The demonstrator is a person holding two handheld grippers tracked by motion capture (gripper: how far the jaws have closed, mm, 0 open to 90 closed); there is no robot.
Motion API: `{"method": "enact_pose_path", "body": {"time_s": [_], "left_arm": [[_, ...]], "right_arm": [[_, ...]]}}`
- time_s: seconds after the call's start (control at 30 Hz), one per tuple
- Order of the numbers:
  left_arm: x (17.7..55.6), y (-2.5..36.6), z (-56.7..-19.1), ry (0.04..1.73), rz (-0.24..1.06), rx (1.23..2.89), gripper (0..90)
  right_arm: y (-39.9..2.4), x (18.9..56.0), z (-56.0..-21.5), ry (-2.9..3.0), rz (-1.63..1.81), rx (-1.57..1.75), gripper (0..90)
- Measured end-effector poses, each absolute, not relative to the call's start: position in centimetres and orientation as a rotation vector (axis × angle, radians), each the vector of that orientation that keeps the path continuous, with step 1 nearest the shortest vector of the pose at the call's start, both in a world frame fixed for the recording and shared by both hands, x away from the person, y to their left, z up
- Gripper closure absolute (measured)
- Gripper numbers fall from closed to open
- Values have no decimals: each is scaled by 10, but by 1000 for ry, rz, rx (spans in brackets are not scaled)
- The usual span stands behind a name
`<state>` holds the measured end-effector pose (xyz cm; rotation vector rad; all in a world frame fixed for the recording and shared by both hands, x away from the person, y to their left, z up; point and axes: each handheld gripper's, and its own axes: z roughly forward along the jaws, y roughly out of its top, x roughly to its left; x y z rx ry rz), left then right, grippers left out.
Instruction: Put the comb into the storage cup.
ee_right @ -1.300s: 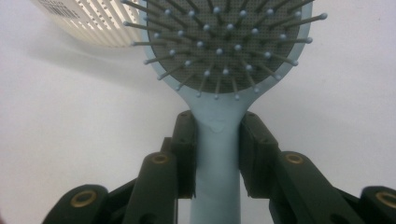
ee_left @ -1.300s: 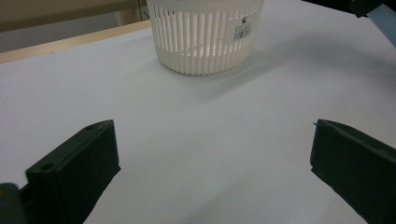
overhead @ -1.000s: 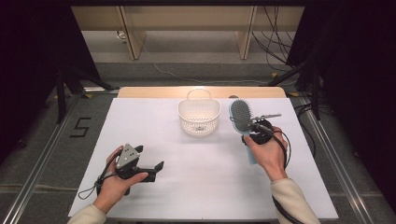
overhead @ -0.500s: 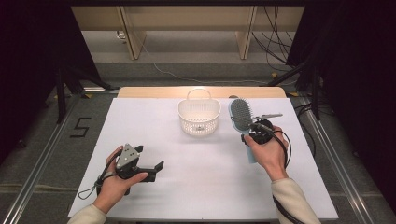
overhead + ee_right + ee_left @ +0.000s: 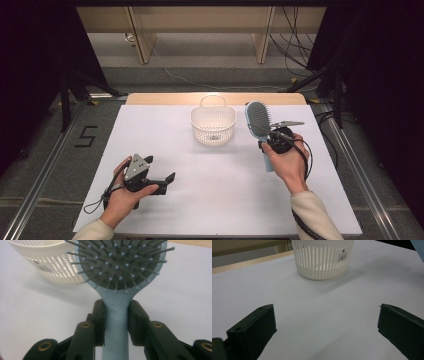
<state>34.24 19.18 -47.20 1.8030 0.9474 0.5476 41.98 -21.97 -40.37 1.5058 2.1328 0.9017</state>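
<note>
- Your left claw sits low at the near left of the counter, in your left hand. Jaws stand wide apart with nothing between them.
- Left gripper view: the two black jaws frame bare white counter, and they point toward the basket farther off.
- Your right claw is at the right side of the counter, in your right hand, clamped on the hairbrush.
- Right gripper view: both pads press on the neck of the light blue hairbrush, just below the head. The handle runs down between the jaws toward the camera.
- Brush head stands up above the right claw, with the bristle face turned toward that claw's camera. Grey pad, ball-tipped pins.
- High view: the blue handle sticks out below the claw toward you, beside your palm. The brush is off the counter, carried by the grip alone.
- The white slatted basket stands upright at the middle far part of the counter, just left of the brush head, not touching it.
- Basket has a small carry loop on its far rim and a barcode sticker on its wall.
- Beyond the counter's far edge: floor, wooden legs and loose cables.
</note>
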Motion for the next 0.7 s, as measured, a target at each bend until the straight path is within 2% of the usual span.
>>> {"method": "enact_pose_path", "body": {"time_s": [0.7], "left_arm": [[343, 192, -472, 947, 548, 1800, 12]], "right_arm": [[-219, 419, -401, 2106, 939, 1480, 705]]}}
